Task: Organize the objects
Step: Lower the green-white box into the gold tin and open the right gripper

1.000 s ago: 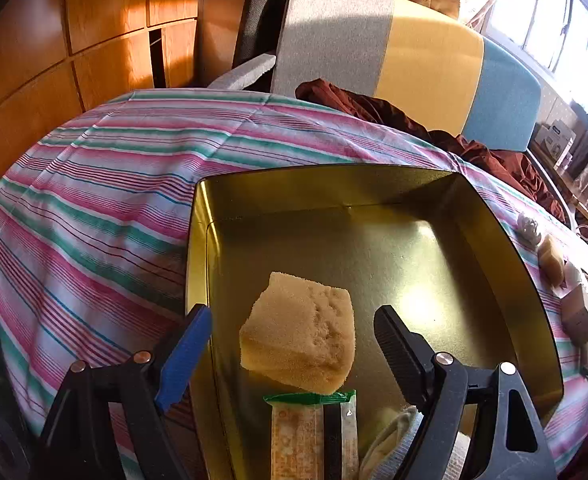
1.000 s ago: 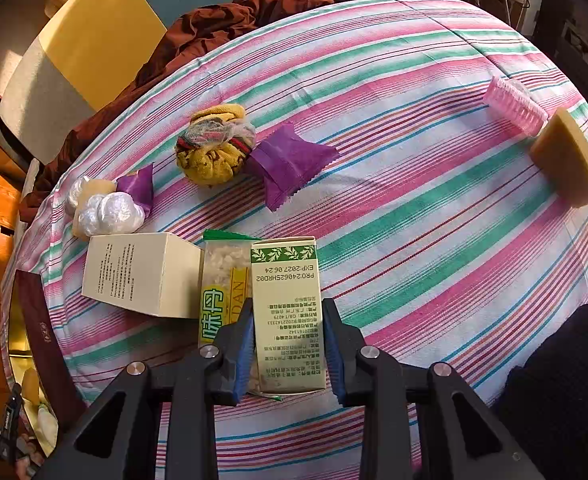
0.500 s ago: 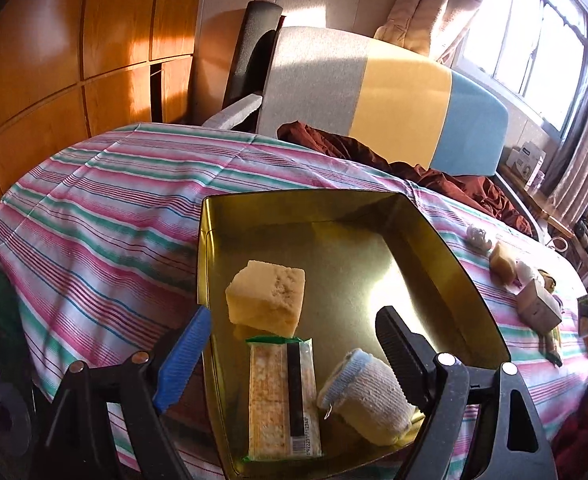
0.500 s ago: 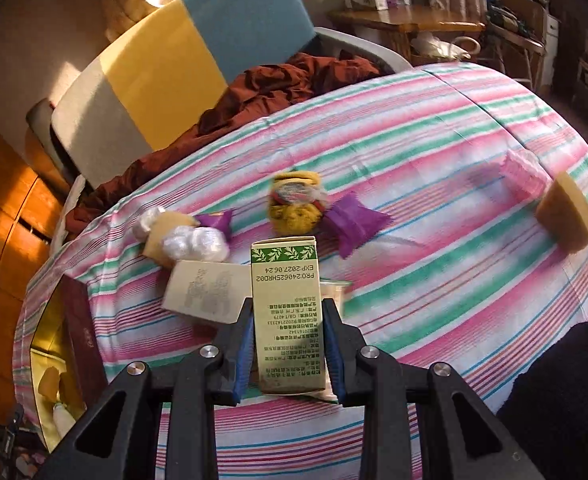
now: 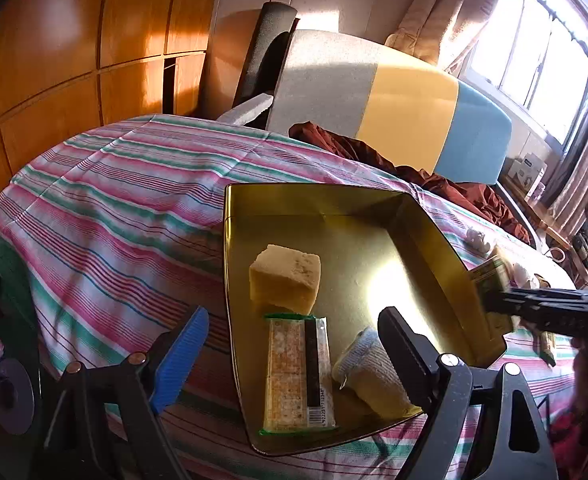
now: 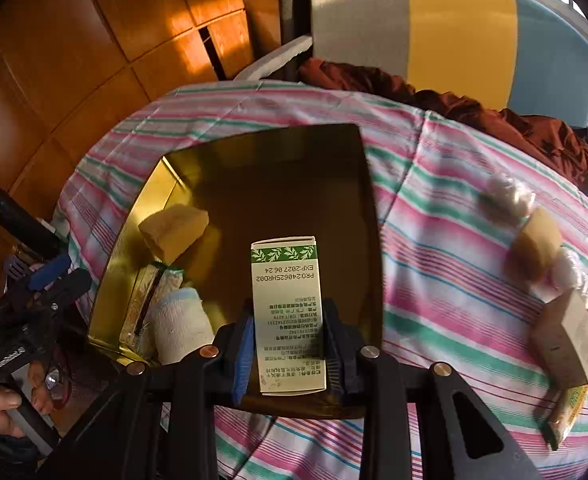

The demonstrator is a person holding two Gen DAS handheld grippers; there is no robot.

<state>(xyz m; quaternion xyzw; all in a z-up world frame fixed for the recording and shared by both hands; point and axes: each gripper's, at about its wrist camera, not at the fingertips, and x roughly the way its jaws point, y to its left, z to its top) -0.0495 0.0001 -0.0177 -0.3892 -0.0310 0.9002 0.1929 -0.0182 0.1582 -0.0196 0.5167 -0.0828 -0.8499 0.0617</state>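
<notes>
A gold tin tray (image 5: pixel 434 236) (image 6: pixel 141 216) sits on the striped tablecloth. It holds a yellow sponge (image 5: pixel 285 278) (image 6: pixel 173 230), a cracker packet (image 5: pixel 296 368) (image 6: pixel 149 300) and a white rolled cloth (image 5: pixel 370 374) (image 6: pixel 179 328). My right gripper (image 6: pixel 289 320) is shut on a white and green carton (image 6: pixel 287 312) and holds it above the tray; it also shows at the tray's right rim in the left wrist view (image 5: pixel 490 280). My left gripper (image 5: pixel 289 344) is open and empty, above the tray's near end.
Loose items lie on the cloth right of the tray: a plain box (image 6: pixel 570 336), a tan sponge (image 6: pixel 538 240), white plastic-wrapped balls (image 6: pixel 510 196) and a snack packet (image 6: pixel 566 408). A chair (image 5: pixel 374 100) with a red-brown cloth (image 5: pixel 434 176) stands behind the table.
My right gripper has carried the carton from the loose items on the right over to above the tray. My left gripper has pulled back further from the tray, still open.
</notes>
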